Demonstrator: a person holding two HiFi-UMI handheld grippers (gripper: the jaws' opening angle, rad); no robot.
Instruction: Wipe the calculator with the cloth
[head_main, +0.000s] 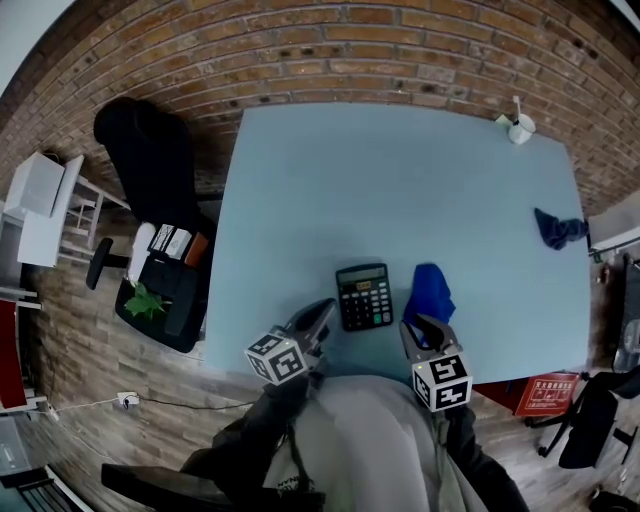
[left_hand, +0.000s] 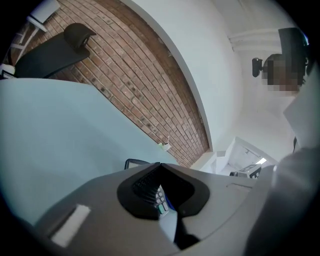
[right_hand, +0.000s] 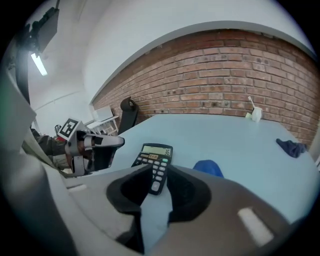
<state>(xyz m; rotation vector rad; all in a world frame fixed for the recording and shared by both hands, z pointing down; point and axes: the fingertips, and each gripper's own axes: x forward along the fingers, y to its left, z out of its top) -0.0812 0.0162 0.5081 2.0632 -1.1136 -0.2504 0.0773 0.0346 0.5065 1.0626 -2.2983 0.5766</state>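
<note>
A black calculator (head_main: 363, 296) lies near the front edge of a pale blue table (head_main: 400, 180). A crumpled blue cloth (head_main: 431, 290) sits just beside it, on its right. The left gripper (head_main: 322, 312) is just left of the calculator, and the right gripper (head_main: 428, 328) is at the cloth's near edge. All 4 jaws stand slightly apart, holding nothing.

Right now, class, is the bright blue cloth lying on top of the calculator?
No, the head view shows the bright blue cloth on the table right of the calculator, not on it.
</note>
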